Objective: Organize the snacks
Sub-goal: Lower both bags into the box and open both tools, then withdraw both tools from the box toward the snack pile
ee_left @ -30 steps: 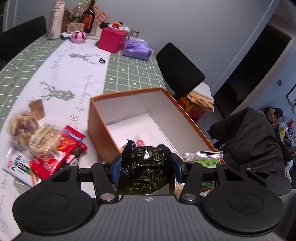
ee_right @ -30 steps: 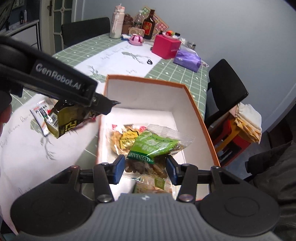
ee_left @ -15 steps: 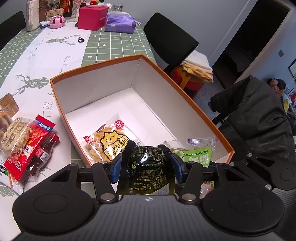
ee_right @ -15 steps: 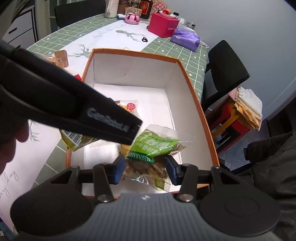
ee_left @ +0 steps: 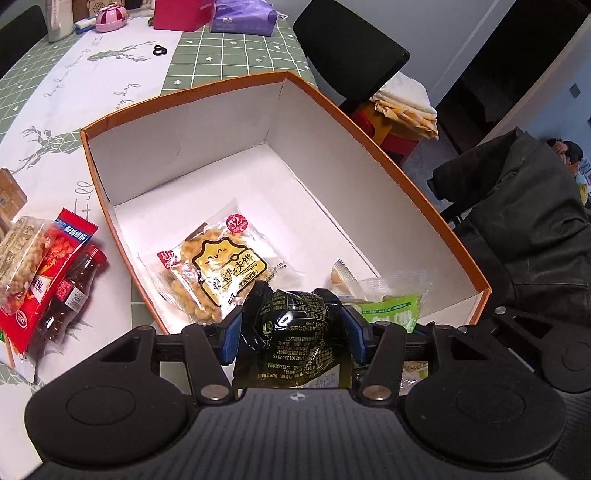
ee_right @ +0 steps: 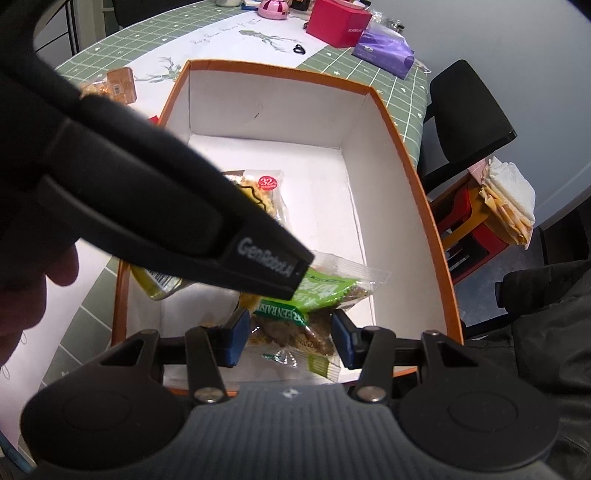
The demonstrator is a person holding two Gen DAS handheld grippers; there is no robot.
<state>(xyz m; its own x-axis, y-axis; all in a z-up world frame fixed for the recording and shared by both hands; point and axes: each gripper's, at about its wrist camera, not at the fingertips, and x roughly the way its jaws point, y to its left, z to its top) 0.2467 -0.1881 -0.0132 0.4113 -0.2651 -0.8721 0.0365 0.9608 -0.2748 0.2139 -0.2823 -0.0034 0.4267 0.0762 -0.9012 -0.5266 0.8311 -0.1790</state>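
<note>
An orange box with a white inside stands open on the table; it also shows in the right wrist view. A yellow biscuit packet lies on its floor. My left gripper is shut on a black and gold snack packet and holds it over the box's near end. My right gripper is shut on a green raisin packet, also over the near end. The left gripper's body crosses the right wrist view and hides part of the biscuit packet.
Left of the box lie a red snack packet, a small dark bottle and a clear nut packet. A pink box and purple pack stand at the far end. A black chair stands beside the table.
My left gripper has carried the black packet from beside the box to over its near end. The right gripper has kept the green packet and moved slightly further over the box.
</note>
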